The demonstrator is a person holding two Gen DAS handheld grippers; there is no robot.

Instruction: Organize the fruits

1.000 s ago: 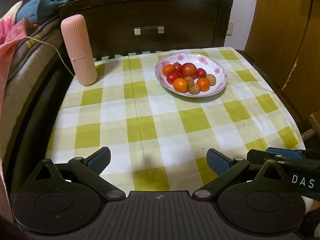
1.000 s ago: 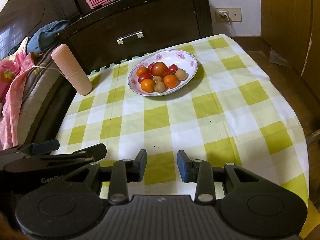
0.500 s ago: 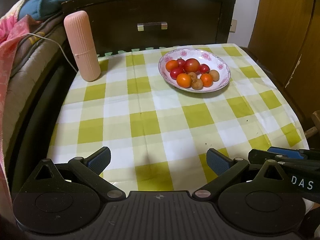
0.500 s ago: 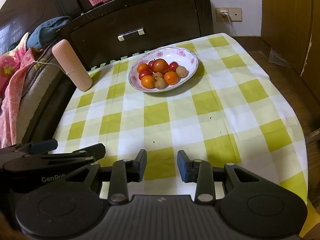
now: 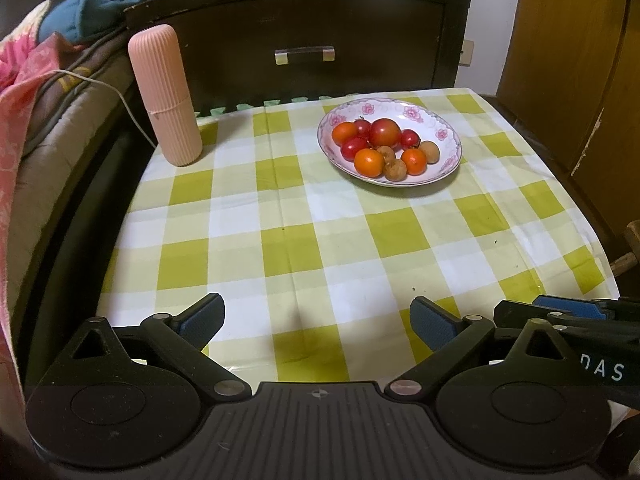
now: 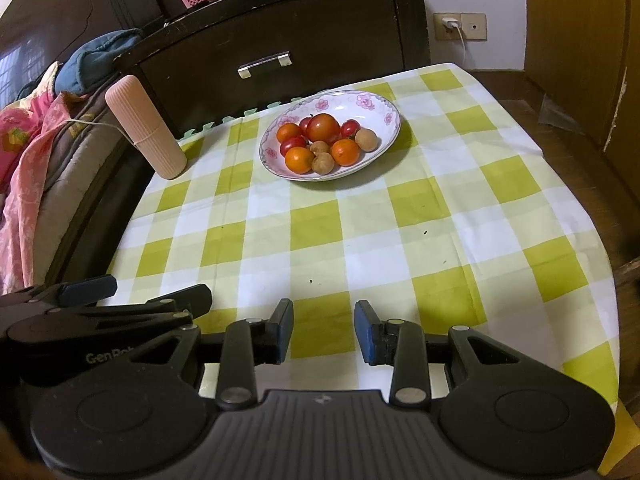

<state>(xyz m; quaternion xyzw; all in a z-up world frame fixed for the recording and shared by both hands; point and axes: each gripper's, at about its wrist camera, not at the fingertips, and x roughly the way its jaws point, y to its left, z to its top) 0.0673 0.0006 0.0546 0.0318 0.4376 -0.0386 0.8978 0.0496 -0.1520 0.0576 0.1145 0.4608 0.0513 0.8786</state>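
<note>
A white plate with pink flowers (image 5: 400,110) (image 6: 360,105) sits at the far middle of the checked table. It holds a big red tomato (image 5: 385,132) (image 6: 322,128), small red tomatoes, small oranges (image 5: 369,162) (image 6: 299,159) and brown longans (image 5: 395,169) (image 6: 322,163). My left gripper (image 5: 316,316) hovers over the near edge, jaws wide apart, holding nothing. Beside it on the right, my right gripper (image 6: 323,330) has its blue pads a narrow gap apart with nothing between them. Both are well short of the plate.
A pink ribbed cylinder (image 5: 164,96) (image 6: 146,128) stands at the table's far left corner. A dark dresser (image 5: 304,20) rises behind the table. Bedding and a white cable (image 5: 100,82) lie to the left, and a wooden cabinet (image 5: 568,60) stands to the right.
</note>
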